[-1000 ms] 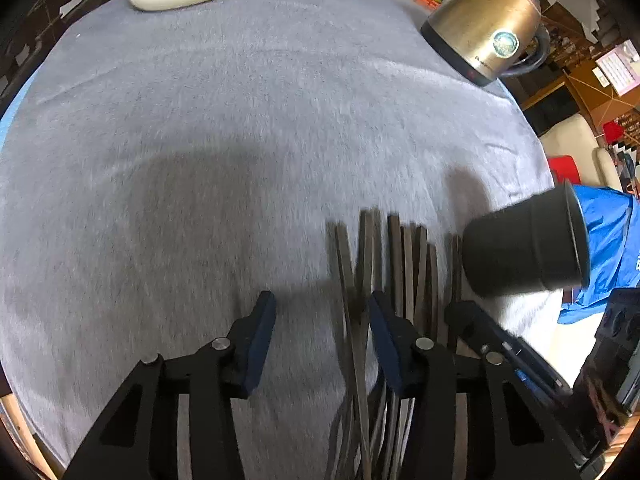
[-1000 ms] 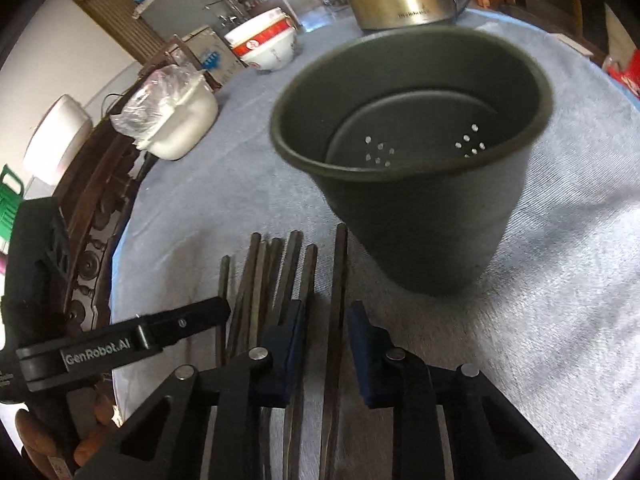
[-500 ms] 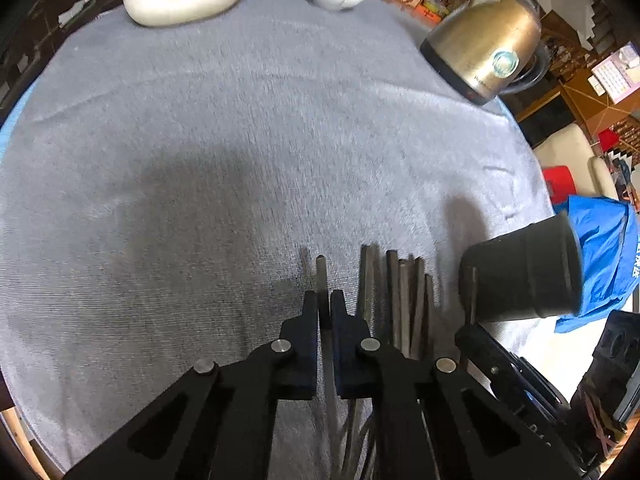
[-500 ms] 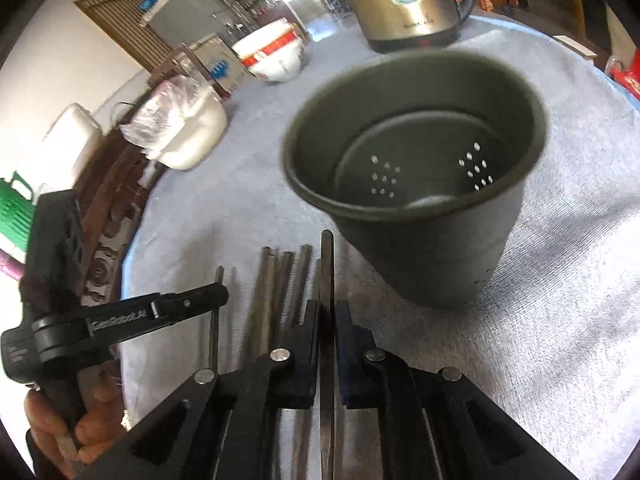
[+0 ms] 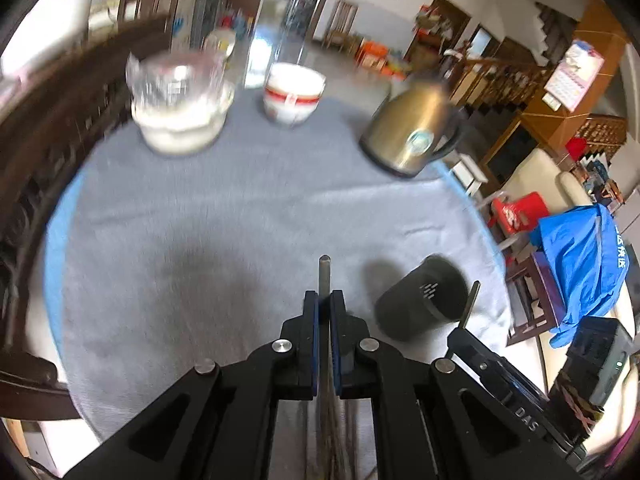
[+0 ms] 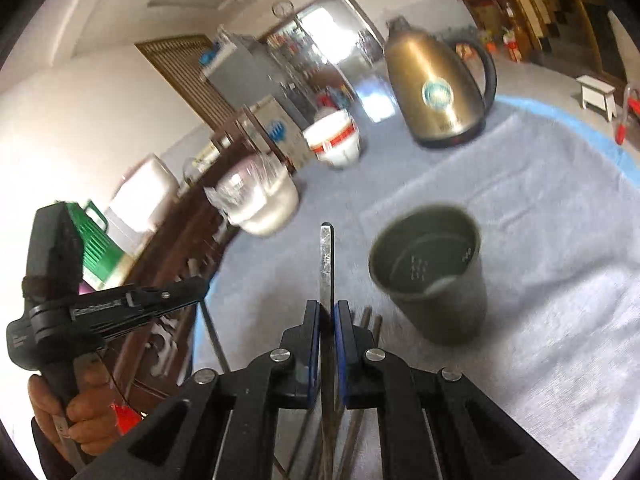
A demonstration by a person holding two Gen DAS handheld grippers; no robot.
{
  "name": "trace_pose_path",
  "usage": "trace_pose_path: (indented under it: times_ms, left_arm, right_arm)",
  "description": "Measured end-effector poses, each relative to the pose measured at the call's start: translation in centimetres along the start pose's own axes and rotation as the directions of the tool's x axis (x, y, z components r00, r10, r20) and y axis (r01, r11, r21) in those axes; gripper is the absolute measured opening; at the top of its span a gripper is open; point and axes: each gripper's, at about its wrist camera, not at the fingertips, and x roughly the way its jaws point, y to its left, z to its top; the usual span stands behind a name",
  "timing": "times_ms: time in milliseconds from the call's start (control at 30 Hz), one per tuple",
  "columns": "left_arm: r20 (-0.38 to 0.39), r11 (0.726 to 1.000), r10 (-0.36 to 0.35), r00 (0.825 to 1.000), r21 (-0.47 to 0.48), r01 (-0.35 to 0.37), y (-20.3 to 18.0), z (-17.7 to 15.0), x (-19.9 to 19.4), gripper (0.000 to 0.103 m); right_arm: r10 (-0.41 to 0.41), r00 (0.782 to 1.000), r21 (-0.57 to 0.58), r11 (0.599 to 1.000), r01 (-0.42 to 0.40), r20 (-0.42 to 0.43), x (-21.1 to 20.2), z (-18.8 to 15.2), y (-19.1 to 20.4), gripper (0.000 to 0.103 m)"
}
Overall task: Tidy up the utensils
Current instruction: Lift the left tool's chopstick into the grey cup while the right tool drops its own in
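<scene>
Two dark slender chopsticks, one pinched in our left gripper [image 5: 324, 304], one in our right gripper [image 6: 327, 312], point forward along the fingers; the dark perforated holder cup [image 6: 432, 276] stands right of both, nearer our right

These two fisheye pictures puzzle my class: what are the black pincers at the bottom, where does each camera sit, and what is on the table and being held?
No robot: a person holds a two-finger gripper in each hand, with a camera looking along its fingers. The left gripper is shut on one chopstick; the right gripper on another chopstick. On the grey tablecloth stand a dark holder cup, a gold kettle, a red-banded bowl and a white dish. More chopsticks lie below.
</scene>
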Motion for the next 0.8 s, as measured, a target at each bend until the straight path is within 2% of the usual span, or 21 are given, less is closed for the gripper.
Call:
trace_pose_path:
  times_ms: [233, 400, 500, 567, 767, 800]
  left_arm:
    - [0.125, 0.998, -0.033, 0.992, 0.055, 0.026, -4.1, 1.5, -5.0, 0.005]
    - [0.218, 0.997, -0.054, 0.974, 0.072, 0.039, -6.7, 3.3, -7.3, 0.005]
    - [0.27, 0.996, -0.065, 0.961, 0.079, 0.045, -8.3, 4.7, -8.1, 0.006]
    - [0.294, 0.995, -0.077, 0.953, 0.078, 0.057, -9.4, 5.6, -8.4, 0.005]
    - [0.342, 0.995, -0.089, 0.935, 0.064, 0.071, -11.3, 6.8, -7.1, 0.005]
    - [0.345, 0.996, -0.086, 0.934, 0.06, 0.07, -11.5, 6.9, -6.9, 0.005]
  right_arm:
    - [0.03, 0.992, 0.004, 1.0, -0.031, 0.124, -4.0, 2.0, 0.4, 0.008]
    - [0.031, 0.967, -0.022, 0.999, -0.026, 0.251, -7.1, 4.6, 1.1, 0.008]
    - [0.011, 0.934, -0.036, 0.999, 0.002, 0.356, -9.1, 6.8, 1.7, 0.008]
    - [-0.015, 0.899, -0.041, 0.998, 0.037, 0.437, -10.4, 8.3, 2.0, 0.008]
    - [-0.094, 0.811, 0.008, 0.994, 0.11, 0.578, -11.6, 10.9, 1.8, 0.008]
    - [-0.108, 0.803, 0.014, 0.992, 0.124, 0.586, -11.4, 11.1, 1.7, 0.008]
